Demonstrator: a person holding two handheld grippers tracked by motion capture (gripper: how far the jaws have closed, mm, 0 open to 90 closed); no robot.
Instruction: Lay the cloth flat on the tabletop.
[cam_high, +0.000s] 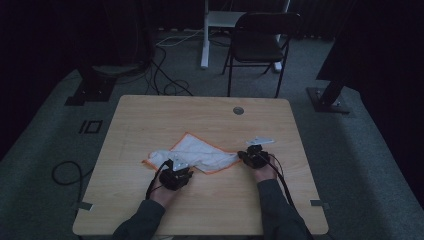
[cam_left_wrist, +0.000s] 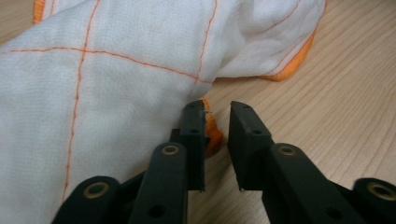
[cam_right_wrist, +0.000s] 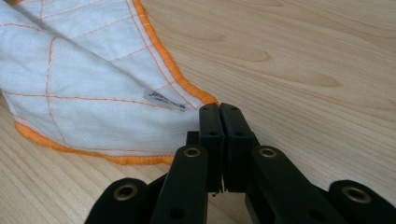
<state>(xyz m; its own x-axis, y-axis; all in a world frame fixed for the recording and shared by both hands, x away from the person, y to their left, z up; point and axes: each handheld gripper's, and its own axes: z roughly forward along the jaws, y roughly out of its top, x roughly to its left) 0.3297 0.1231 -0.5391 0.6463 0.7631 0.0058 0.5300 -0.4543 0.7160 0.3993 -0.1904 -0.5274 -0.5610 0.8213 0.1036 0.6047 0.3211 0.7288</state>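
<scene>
Two black jaws of the left gripper (cam_left_wrist: 217, 135) stand a little apart, with a clear gap between them — released, not clamped on anything. An orange hem corner of the white cloth (cam_left_wrist: 116, 84) lies just at the inner side of the left jaw, touching or almost touching it; I cannot tell which. The cloth bulges up in front of this gripper, with thin orange stitch lines crossing it.

In the right gripper view the jaws of the right gripper (cam_right_wrist: 219, 116) are pressed together, no gap visible. The cloth's corner (cam_right_wrist: 93, 107) w/ its orange border ends right at the jaw tips, so it looks pinched, but whether fabric is really between them I cannot tell for sure. A small label is sewn near this corner (cam_right_wrist: 163, 99).

From the high view: the cloth (cam_high: 197, 152) lies crumpled near the middle of the wooden table (cam_high: 150, 120), approx. between the two grippers. The left gripper (cam_high: 176, 172) sits at its near-left edge, the right gripper (cam_high: 254, 154) at its right corner — each held by a hand in a dark sleeve coming from the bottom edge. A round grommet (cam_high: 238, 110) is in the table top, towards the far side. Behind the table a dark folding chair (cam_high: 260, 42) stands on grey carpet, cables on the floor beside it.
</scene>
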